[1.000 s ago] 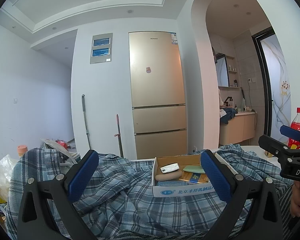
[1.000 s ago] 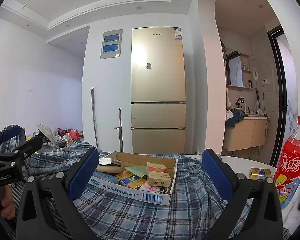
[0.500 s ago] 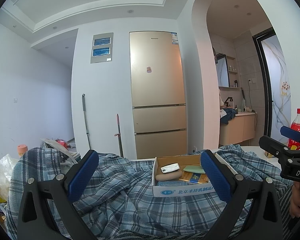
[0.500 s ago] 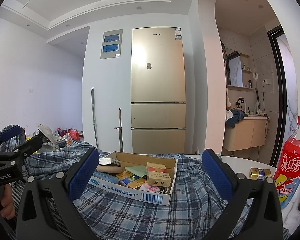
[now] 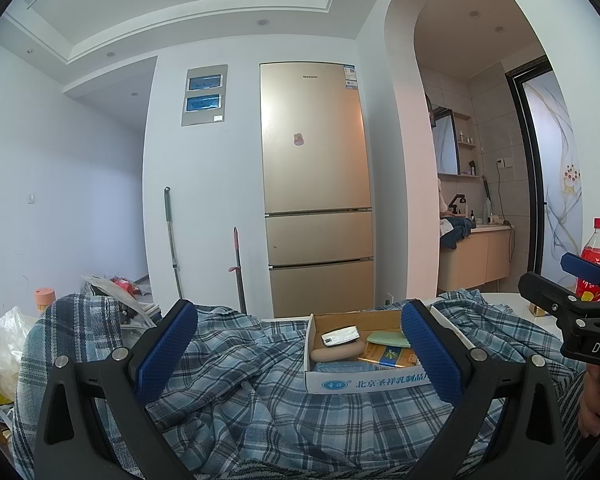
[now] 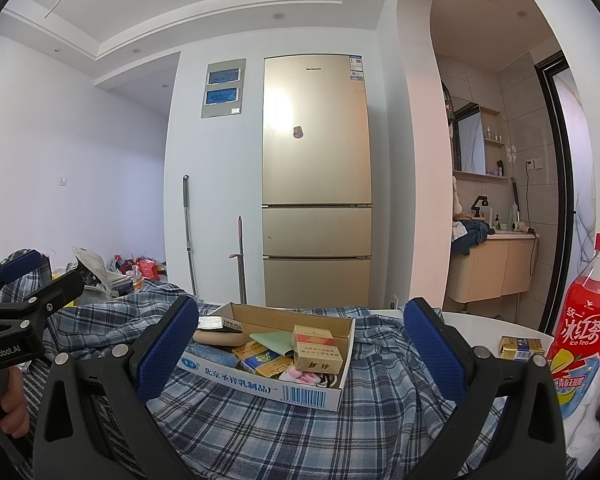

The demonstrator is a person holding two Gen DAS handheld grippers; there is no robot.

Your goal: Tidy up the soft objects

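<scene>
A rumpled blue plaid shirt (image 5: 260, 396) covers the white table; it also shows in the right wrist view (image 6: 260, 428). A shallow cardboard box (image 5: 364, 380) stands on it, also seen in the right wrist view (image 6: 268, 384), holding cigarette packs (image 6: 314, 348), a tan oval piece (image 5: 336, 354), a green card (image 6: 272, 340) and other small items. My left gripper (image 5: 296, 352) is open and empty, hovering above the shirt just before the box. My right gripper (image 6: 300, 352) is open and empty, facing the box. Each gripper shows at the edge of the other's view.
A red iced-tea bottle (image 6: 588, 320) stands at the table's right, with a gold pack (image 6: 520, 348) beside it. A gold fridge (image 5: 316, 188) stands behind, with a mop and a broom against the wall. Clutter and bags (image 5: 4, 344) lie at the left.
</scene>
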